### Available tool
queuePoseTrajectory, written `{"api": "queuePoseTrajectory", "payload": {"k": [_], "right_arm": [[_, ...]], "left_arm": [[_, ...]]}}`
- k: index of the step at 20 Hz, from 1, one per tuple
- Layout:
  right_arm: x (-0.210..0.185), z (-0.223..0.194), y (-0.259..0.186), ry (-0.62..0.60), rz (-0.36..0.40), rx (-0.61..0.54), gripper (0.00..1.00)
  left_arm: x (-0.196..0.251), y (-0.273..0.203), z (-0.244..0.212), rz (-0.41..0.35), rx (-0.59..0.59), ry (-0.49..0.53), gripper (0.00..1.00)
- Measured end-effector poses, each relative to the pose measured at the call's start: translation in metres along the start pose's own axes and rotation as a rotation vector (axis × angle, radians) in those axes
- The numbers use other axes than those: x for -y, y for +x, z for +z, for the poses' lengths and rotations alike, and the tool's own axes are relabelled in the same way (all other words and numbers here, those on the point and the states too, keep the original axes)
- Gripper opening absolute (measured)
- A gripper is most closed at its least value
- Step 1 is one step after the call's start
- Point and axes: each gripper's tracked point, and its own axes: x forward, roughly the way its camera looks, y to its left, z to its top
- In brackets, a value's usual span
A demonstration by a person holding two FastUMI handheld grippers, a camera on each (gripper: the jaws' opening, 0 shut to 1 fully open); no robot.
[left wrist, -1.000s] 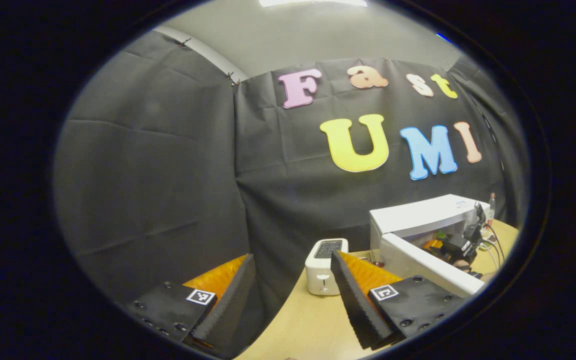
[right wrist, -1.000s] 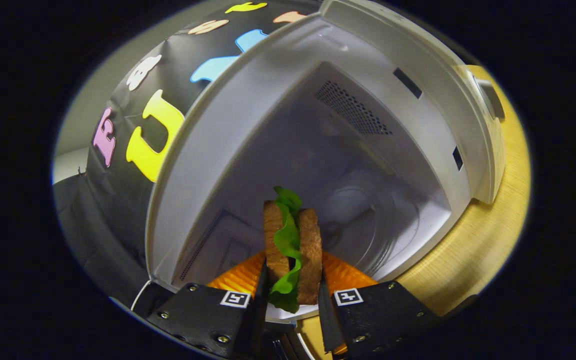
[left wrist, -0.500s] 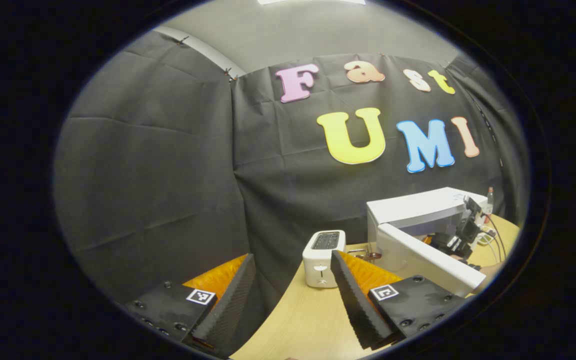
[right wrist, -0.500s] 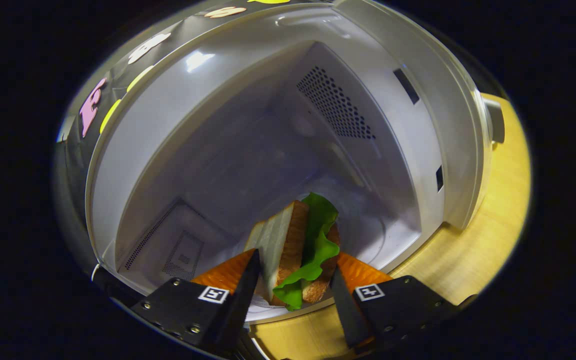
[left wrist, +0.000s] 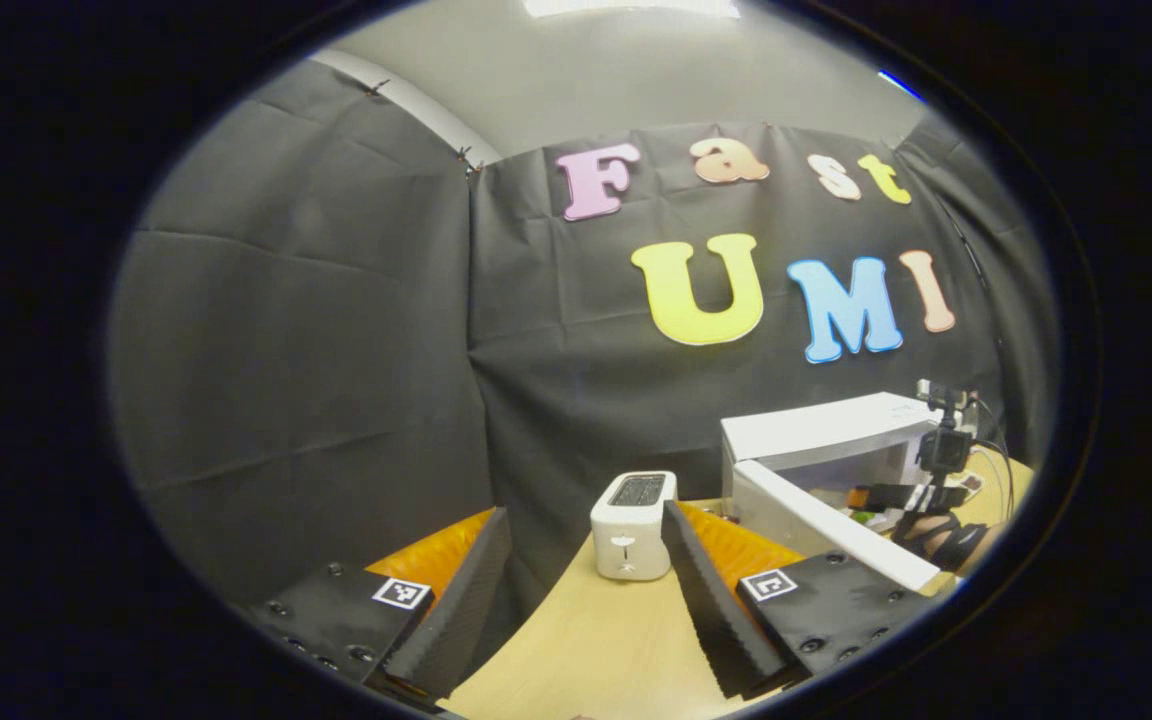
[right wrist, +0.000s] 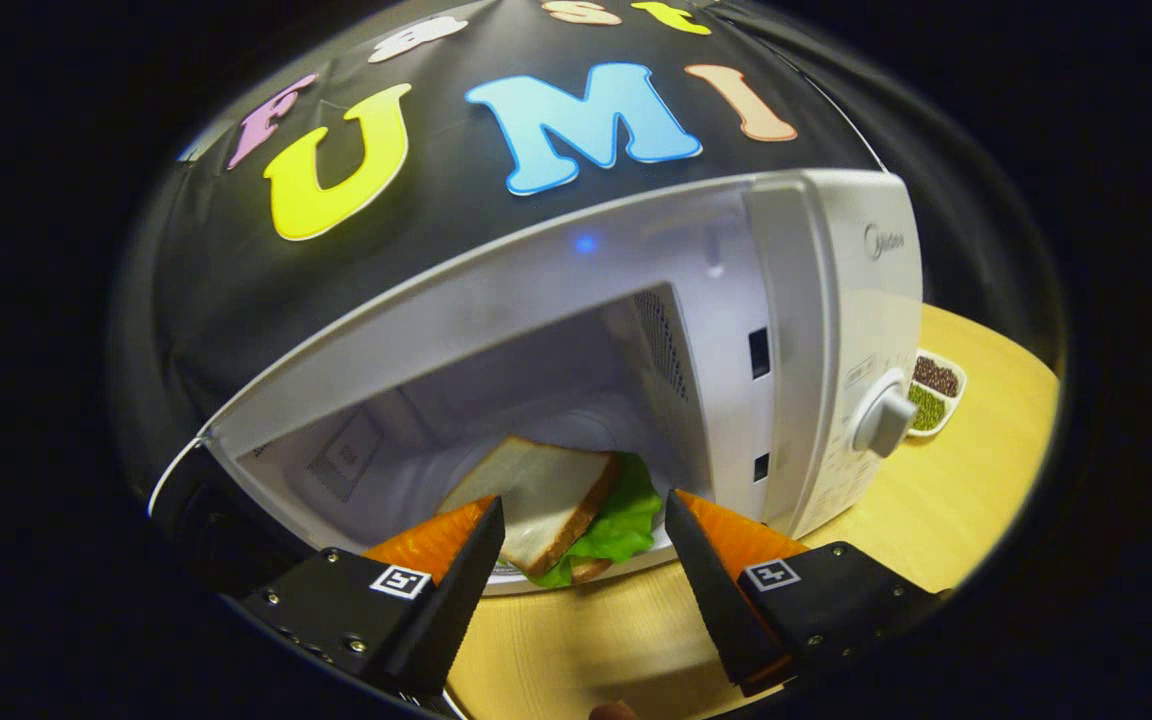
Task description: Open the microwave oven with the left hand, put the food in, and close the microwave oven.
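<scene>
We see the sandwich [right wrist: 561, 500] lying inside the open microwave oven [right wrist: 806, 330], at twelve o'clock from our right gripper [right wrist: 584, 560], jaws released. Left gripper [left wrist: 586, 590] jaws are also released above the worktop [left wrist: 606, 640].

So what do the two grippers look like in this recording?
Both the left gripper and the right gripper have wedge-shaped fingers with ribbed inner faces, mounted on dark screwed plates that each carry a small square black-and-white marker tag. In the left gripper view, the holder's hand wears dark straps.
</scene>
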Motion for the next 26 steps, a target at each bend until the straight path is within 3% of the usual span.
{"api": "queuePoseTrajectory", "payload": {"k": [7, 8, 12, 16, 18, 23, 24, 26], "right_arm": [[0.015, 0.049, -0.110, -0.184, 0.117, 0.130, 0.98], [0.019, 0.056, -0.126, -0.200, 0.129, 0.150, 0.98], [0.042, 0.089, -0.186, -0.265, 0.143, 0.251, 0.98], [0.065, 0.114, -0.239, -0.271, 0.153, 0.313, 0.98], [0.082, 0.123, -0.261, -0.260, 0.142, 0.331, 0.98], [0.130, 0.139, -0.293, -0.234, 0.088, 0.372, 0.97], [0.138, 0.138, -0.296, -0.232, 0.081, 0.370, 0.97], [0.151, 0.141, -0.305, -0.233, 0.073, 0.376, 0.97]], "left_arm": [[0.028, -0.033, 0.010, 0.000, 0.018, -0.051, 1.00], [0.032, -0.037, 0.009, 0.002, 0.017, -0.056, 0.97], [0.046, -0.049, 0.001, 0.004, 0.006, -0.065, 1.00], [0.059, -0.056, -0.013, 0.015, -0.014, -0.073, 0.97], [0.065, -0.058, -0.023, 0.008, -0.032, -0.103, 0.90], [0.079, -0.066, -0.052, 0.016, -0.092, -0.150, 0.40], [0.087, -0.070, -0.055, 0.007, -0.096, -0.148, 0.39], [0.082, -0.071, -0.062, 0.066, -0.086, -0.109, 0.31]]}}
